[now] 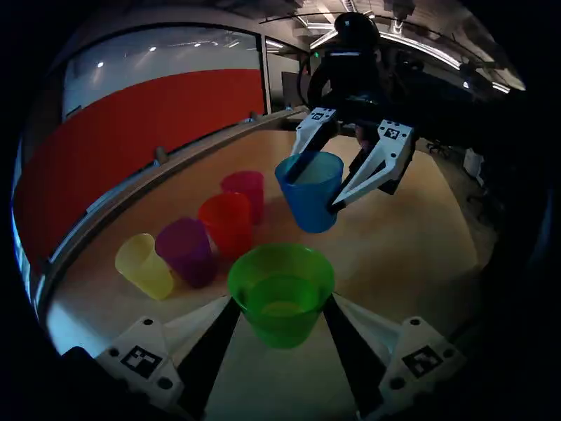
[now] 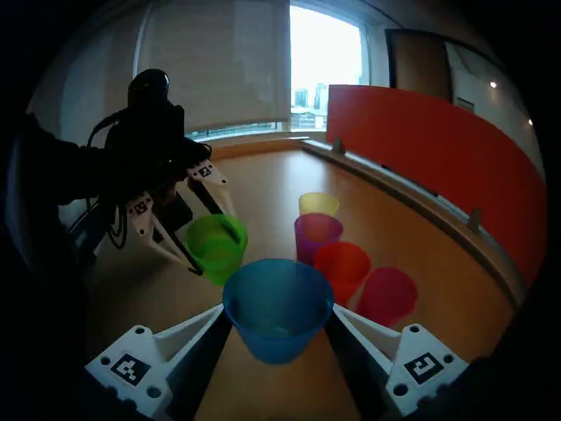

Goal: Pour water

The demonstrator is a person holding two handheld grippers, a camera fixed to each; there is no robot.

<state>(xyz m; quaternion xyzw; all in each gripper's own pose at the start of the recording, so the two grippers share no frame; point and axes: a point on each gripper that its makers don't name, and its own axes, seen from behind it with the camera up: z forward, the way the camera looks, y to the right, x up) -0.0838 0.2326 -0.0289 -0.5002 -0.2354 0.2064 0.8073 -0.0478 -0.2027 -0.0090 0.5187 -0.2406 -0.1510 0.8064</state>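
The left gripper (image 1: 280, 303) had its jaws closed on a green cup (image 1: 282, 291), one finger pressing on each side of the cup wall, and the cup stood upright between them. In the right gripper view, the right gripper (image 2: 279, 312) held a blue cup (image 2: 278, 309) in the same manner, its jaws closed on the two sides. The two cups were near each other but apart, both over the wooden tabletop (image 1: 414, 238). Something pale showed at the bottom of the green cup, but I could not tell if it was water. Four more cups stood in a tight row on the tabletop: a yellow cup (image 1: 144, 265), a purple cup (image 1: 186, 250), a red cup (image 1: 226, 223) and a pink cup (image 1: 245, 193). Behind them ran a red partition (image 1: 140, 133). Each finger carried a square black-and-white marker (image 1: 142, 360), a pattern and not readable writing.
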